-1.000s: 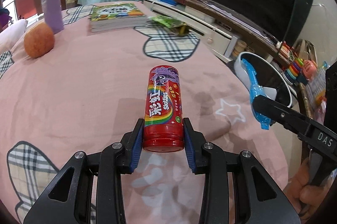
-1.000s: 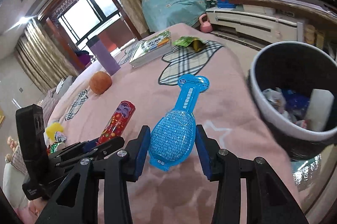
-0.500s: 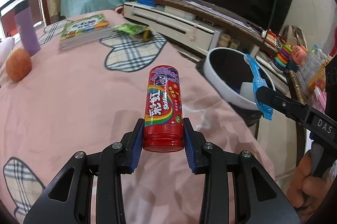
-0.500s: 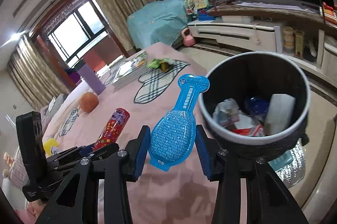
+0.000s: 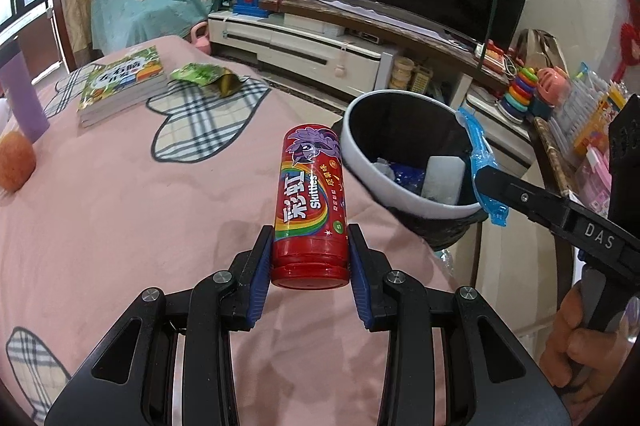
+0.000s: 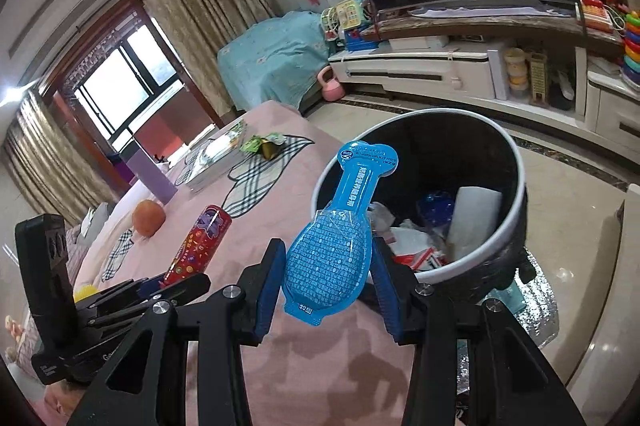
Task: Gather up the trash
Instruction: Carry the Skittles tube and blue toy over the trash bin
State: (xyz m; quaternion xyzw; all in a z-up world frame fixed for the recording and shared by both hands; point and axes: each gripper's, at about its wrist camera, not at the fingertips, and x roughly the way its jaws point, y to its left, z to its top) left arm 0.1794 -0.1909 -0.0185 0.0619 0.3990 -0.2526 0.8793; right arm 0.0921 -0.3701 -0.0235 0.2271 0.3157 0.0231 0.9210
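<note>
Bin run's about halfway: left gripper (image 5: 310, 260) is clamped on the red Skittles tube (image 5: 310, 202), right gripper (image 6: 328, 282) pinches the blue sachet (image 6: 332, 246), both near the trash bin (image 6: 516, 186), green wrapper (image 5: 204, 74) not collected yet.

left gripper (image 5: 310, 272): black linkage arms, blue ribbed pads, silver screws | right gripper (image 6: 327, 292): same build, white "DAS" lettering
</note>
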